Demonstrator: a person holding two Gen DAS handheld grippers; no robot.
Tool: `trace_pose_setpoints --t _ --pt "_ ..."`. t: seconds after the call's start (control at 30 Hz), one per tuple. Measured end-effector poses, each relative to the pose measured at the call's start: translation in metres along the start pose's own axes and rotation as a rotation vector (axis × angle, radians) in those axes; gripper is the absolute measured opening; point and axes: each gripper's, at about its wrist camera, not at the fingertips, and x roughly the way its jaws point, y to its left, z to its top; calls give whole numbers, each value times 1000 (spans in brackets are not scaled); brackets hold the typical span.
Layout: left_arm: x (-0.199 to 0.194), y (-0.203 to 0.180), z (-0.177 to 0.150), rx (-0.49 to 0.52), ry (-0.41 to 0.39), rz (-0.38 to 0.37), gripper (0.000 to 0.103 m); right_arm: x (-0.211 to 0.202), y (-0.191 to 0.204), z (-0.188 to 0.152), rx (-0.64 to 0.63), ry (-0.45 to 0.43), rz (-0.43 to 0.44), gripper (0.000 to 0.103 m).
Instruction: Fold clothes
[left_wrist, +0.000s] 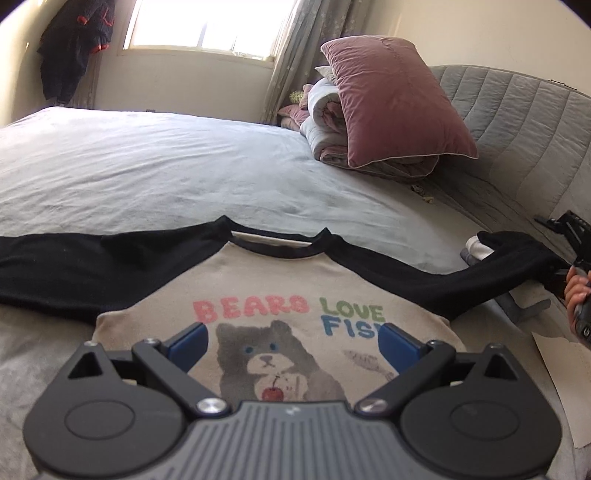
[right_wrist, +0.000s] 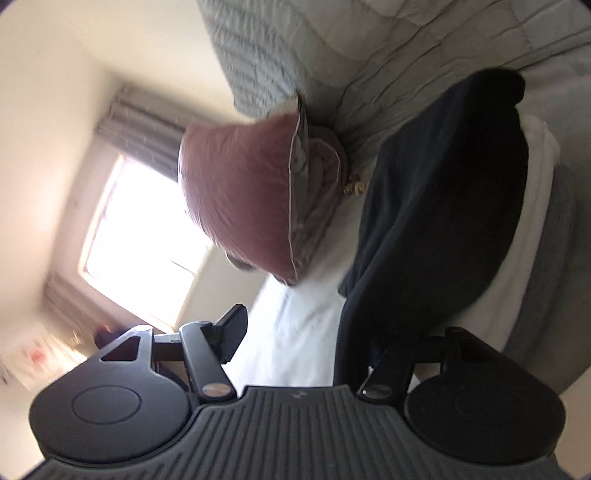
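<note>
A beige shirt (left_wrist: 266, 280) with black sleeves and a bear print lies face up on the bed, collar away from me. My left gripper (left_wrist: 293, 343) is open just above the print, holding nothing. The left sleeve (left_wrist: 74, 266) lies spread flat. The right sleeve (left_wrist: 498, 266) is stretched out to the right, its end lifted off the bed beside my right gripper (left_wrist: 565, 240). In the right wrist view the black sleeve (right_wrist: 436, 206) drapes over the gripper's right finger and hides it. The left finger (right_wrist: 232, 332) stands wide apart, so the jaws look open.
A light blue sheet (left_wrist: 147, 166) covers the bed. A mauve pillow (left_wrist: 391, 99) leans on a rolled quilt at the back right, against a grey quilted headboard (left_wrist: 517, 129). Folded pale clothes (left_wrist: 476, 251) lie under the raised sleeve. A window and a hanging dark coat are behind.
</note>
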Motion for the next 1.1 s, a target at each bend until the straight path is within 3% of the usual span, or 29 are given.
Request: trace_pose_setpoints --t 0.03,0.07,0.17,0.3,0.5,0.7,1.1 --pt "0 0 0 2 -2 5 99 0 -1 1 17 -6 1 54" --pt "0 0 0 4 -4 9 99 0 -3 2 33 -10 1 39" --pt "-2 2 0 -5 -7 16 99 -3 -2 1 50 -23 -6 17" --pt "-2 6 2 -31 -7 17 99 -9 8 -4 34 -41 -16 15" --pt "2 15 3 -67 26 32 99 -12 37 -13 -50 -51 46 14" --pt "0 19 5 -80 36 40 99 -7 77 -33 -241 -49 77 14" --pt "-4 36 11 -151 37 12 99 1 138 -114 -562 124 181 14"
